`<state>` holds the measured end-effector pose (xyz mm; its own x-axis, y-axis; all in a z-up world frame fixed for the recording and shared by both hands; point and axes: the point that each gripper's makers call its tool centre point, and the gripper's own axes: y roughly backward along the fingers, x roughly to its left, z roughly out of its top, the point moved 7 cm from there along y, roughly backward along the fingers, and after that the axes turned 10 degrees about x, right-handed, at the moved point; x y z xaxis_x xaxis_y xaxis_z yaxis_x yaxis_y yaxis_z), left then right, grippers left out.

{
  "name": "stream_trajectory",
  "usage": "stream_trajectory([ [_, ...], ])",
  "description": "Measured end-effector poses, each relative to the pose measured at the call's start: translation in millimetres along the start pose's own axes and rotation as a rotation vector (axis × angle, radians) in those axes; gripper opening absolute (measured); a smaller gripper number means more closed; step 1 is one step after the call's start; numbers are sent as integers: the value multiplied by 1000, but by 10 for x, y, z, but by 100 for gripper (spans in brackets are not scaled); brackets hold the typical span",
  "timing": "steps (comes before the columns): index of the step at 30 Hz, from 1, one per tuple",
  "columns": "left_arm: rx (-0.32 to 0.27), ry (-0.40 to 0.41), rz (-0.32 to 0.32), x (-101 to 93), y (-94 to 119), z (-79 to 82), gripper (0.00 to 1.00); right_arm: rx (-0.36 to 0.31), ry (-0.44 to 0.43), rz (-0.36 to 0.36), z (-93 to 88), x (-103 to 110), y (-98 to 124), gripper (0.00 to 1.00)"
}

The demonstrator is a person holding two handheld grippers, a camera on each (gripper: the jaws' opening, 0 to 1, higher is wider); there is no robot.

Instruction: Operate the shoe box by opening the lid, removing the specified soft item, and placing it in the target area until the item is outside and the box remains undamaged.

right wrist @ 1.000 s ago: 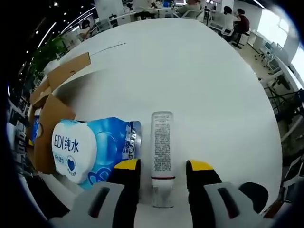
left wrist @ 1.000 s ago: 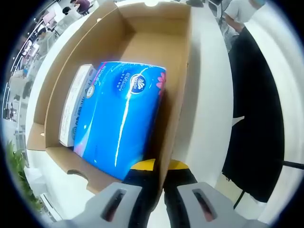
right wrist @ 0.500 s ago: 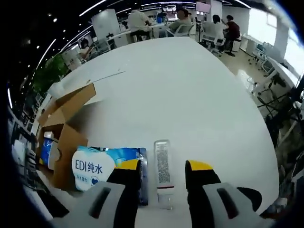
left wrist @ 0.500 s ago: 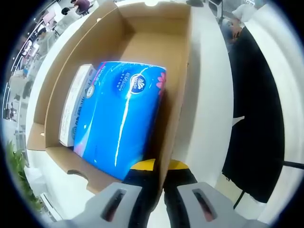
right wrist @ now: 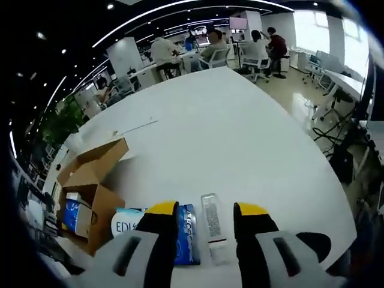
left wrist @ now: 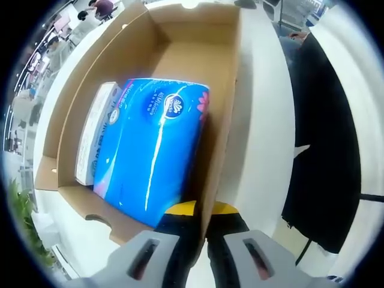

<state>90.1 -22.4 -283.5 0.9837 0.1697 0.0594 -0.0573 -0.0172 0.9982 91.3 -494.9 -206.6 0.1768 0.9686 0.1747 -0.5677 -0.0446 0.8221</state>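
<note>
Lifting away from the table (right wrist: 240,138), the right gripper (right wrist: 207,216) had risen since the earlier frames; its jaws stood apart and empty. Below them lay the wet-wipes pack (right wrist: 180,231) and a white tube (right wrist: 211,225), side by side on the near table edge, outside the shoe box (right wrist: 99,207) at left. Wide bare tabletop stretched far and right. The left gripper (left wrist: 201,213) stayed clenched on the box's near right wall (left wrist: 225,120); a blue tissue pack (left wrist: 153,150) and a white carton (left wrist: 93,132) lay inside.

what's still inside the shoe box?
Inside the shoe box: a blue tissue pack and, beside it, a white carton. Whatever lies under the pack is hidden.
</note>
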Motion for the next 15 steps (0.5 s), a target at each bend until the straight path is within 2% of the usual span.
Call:
stream_trajectory([
  [7, -5, -7, -1, 1, 1, -1, 4, -35, 174, -18, 141, 61, 145, 35],
  [10, -6, -8, 4, -2, -2, -4, 4, -41, 184, -17, 179, 69, 186, 36],
  [15, -10, -12, 11, -5, 0, -6, 4, -92, 185, -4, 256, 146, 286, 42],
])
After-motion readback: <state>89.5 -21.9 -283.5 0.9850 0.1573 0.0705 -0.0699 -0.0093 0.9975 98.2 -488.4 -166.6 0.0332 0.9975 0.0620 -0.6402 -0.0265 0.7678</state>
